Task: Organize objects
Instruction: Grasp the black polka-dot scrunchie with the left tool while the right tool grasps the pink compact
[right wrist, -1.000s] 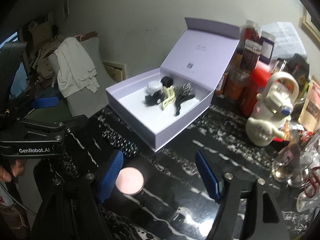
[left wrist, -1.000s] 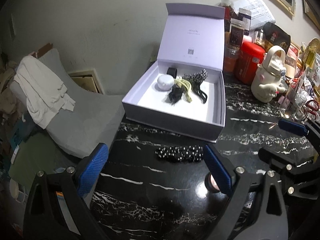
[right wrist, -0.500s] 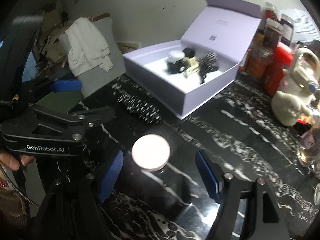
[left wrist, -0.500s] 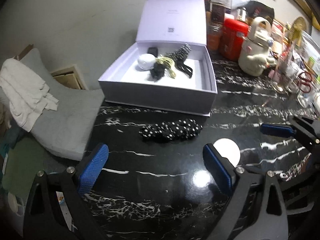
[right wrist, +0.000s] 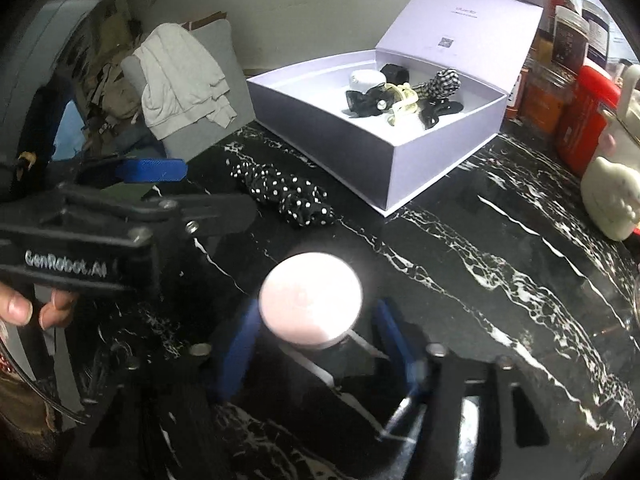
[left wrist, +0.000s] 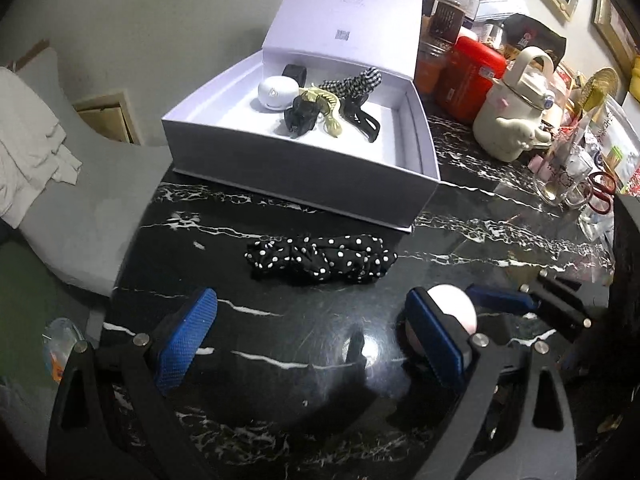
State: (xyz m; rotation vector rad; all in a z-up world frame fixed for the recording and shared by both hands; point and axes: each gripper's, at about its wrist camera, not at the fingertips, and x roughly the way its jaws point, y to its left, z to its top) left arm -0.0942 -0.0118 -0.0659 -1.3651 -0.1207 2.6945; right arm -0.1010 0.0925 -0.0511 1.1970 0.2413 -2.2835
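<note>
1. Two views, and the left wrist view goes first: the left gripper [left wrist: 310,336] hangs low over the black marble table [left wrist: 280,408], its blue pads spread wide with nothing between them. Just past them lies the polka-dot scrunchie [left wrist: 322,259], flat on the table, just in front of the lilac box [left wrist: 320,176].
2. Same view, that box stands with its lid [left wrist: 348,24] up. Inside sit a white round case [left wrist: 277,92], a black bow [left wrist: 303,114], a cream claw clip [left wrist: 330,114], a black claw clip [left wrist: 360,118] and a checked tie [left wrist: 356,80]. Right of the box: a red canister [left wrist: 470,76] and a cream bottle [left wrist: 516,116].
3. Still the left view, the pink round jar [left wrist: 460,304] peeks out behind the left gripper's right pad, near the scrunchie, with a blue pad of the right gripper beside it.
4. Over to the right wrist view: the right gripper [right wrist: 312,340] has the pink round jar [right wrist: 311,300] between its pads. The jaws have just been closing and the blurred pads stand tight against the jar's sides; whether they press on it cannot be told.
5. Same view, the scrunchie [right wrist: 286,196] lies beyond the jar, close to the lilac box [right wrist: 432,168]; at far left fingers [right wrist: 18,308] grip the left gripper's handle.
</note>
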